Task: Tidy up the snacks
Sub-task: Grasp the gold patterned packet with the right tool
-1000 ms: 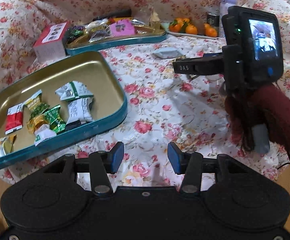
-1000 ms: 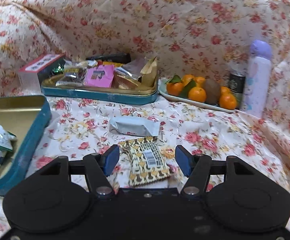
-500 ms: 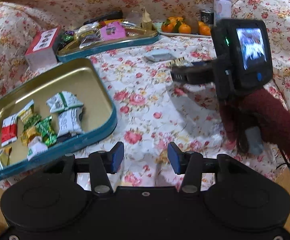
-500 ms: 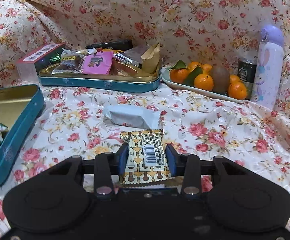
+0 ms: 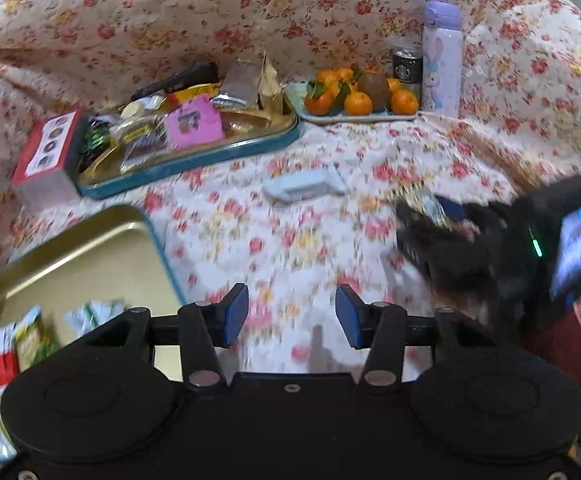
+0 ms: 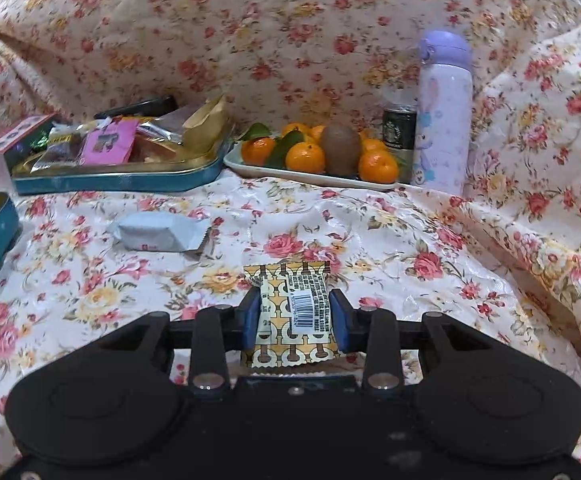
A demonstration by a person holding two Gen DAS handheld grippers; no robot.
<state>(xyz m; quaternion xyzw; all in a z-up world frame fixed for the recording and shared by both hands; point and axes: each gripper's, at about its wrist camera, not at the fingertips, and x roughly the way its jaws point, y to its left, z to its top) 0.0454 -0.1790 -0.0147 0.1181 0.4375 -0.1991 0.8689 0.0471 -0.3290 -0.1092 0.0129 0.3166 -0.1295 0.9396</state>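
Note:
My right gripper [image 6: 294, 318] is shut on a yellow patterned snack packet [image 6: 290, 312] with a barcode, held just above the floral cloth. A pale blue wrapped snack [image 6: 160, 232] lies on the cloth to its left; it also shows in the left wrist view [image 5: 304, 186]. My left gripper [image 5: 290, 316] is open and empty above the cloth, beside the near gold tin tray [image 5: 90, 252] that holds several wrapped sweets [image 5: 30, 340]. The right gripper [image 5: 442, 224] shows blurred at the right of the left wrist view.
A far tin tray [image 6: 122, 180] piled with snacks stands at the back left, with a red-topped box [image 5: 46, 160] beside it. A plate of oranges and a kiwi [image 6: 322, 156], a dark can [image 6: 398, 132] and a lilac bottle [image 6: 442, 120] stand at the back right.
My right gripper closed on the yellow patterned packet and lifted it slightly. My left gripper swung right and up, so the near tray slid toward the lower left of its view.

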